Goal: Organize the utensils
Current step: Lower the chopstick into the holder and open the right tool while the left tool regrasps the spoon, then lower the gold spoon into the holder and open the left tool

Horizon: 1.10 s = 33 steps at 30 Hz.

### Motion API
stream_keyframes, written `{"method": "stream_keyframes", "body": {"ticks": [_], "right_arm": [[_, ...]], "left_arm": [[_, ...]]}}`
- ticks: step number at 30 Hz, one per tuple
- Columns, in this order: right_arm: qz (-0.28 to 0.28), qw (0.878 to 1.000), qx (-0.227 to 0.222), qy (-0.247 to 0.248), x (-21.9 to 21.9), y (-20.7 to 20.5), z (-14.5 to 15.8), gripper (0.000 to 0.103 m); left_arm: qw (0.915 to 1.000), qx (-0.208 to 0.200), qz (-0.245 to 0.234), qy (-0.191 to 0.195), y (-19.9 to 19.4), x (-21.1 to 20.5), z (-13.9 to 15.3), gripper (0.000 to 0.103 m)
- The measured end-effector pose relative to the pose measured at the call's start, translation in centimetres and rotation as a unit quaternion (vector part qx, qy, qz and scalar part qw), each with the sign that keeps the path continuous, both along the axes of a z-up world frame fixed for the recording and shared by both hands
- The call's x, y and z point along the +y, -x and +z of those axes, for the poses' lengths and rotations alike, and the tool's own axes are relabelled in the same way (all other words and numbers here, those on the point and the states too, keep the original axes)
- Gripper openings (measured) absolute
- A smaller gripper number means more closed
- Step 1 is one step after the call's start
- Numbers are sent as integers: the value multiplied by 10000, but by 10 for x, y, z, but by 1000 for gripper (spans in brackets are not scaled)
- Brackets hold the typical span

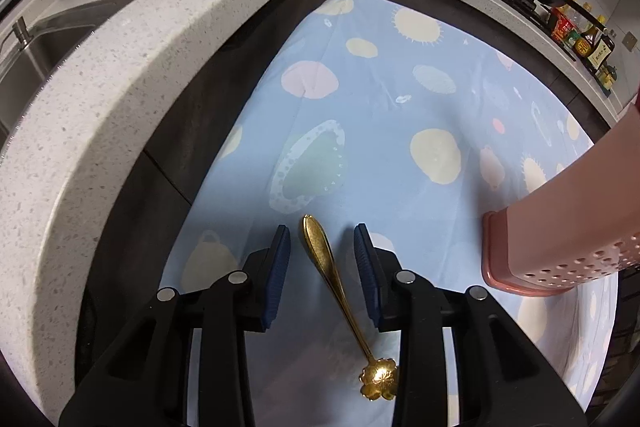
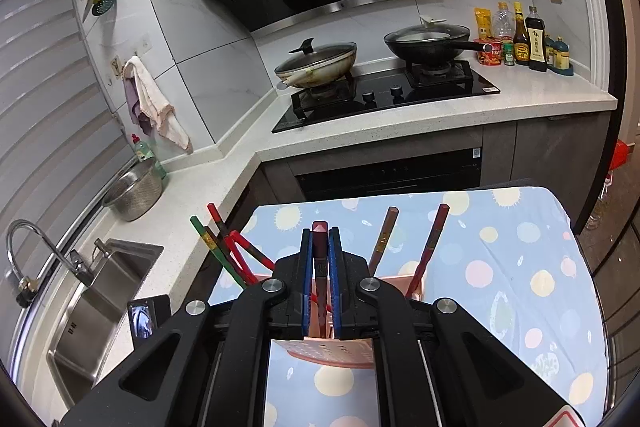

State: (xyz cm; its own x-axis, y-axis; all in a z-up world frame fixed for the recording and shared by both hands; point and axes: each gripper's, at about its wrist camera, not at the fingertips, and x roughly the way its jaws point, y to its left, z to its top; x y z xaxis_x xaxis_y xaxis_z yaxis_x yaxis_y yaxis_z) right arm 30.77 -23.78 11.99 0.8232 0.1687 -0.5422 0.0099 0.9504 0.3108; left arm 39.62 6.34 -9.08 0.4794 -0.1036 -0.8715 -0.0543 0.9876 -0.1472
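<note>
A gold spoon (image 1: 334, 285) with a flower-shaped bowl lies on the blue patterned tablecloth (image 1: 380, 115). My left gripper (image 1: 322, 233) is open, its blue pads on either side of the spoon's handle, not touching it. A pink perforated utensil holder (image 1: 560, 255) stands at the right. In the right wrist view my right gripper (image 2: 320, 233) is shut on a dark red chopstick (image 2: 320, 251), held upright over the pink holder (image 2: 332, 351). Several red and green chopsticks (image 2: 228, 251) stand in the holder.
A speckled white counter (image 1: 120, 99) wraps around the table, with a sink (image 2: 96, 311), a faucet (image 2: 36, 247) and a steel colander (image 2: 136, 193). Behind is a gas hob (image 2: 384, 95) with two pans, and sauce bottles (image 2: 528, 43) at the right.
</note>
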Motion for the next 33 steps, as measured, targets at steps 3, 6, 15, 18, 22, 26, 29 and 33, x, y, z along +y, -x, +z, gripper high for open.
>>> {"method": "stream_keyframes", "body": {"ticks": [3,6,15,18,22,26,29,33], "right_arm": [[-16,10000,53,-5,-2,0,-3,7],[-59,9999,126,-46,-5,1,-6,8],[-315,9994,50,-138,-20,18,-2,25],[-319,9994,50,-138,-22,25,-1,25],[-323,9992,100,-203,-26,35,-2,26],[-257,9992,202,-217,-27,46,-8,26],[-164,9989,354,-271,-25,53,-17,26],[-89,9982,503,-322,-24,61,-27,26]], "left_arm": [[10000,46,-47,32,0,-3,-6,12],[9999,-5,-105,86,2,-6,-5,1],[9989,-356,-205,213,22,-9,29,1],[9977,-539,-252,312,36,-12,50,1],[9945,-882,-377,422,58,-20,87,1],[9880,-1302,-572,594,82,-31,134,1],[9823,-1602,-729,635,93,-42,164,1],[9728,-2020,-915,664,99,-59,201,1]]}}
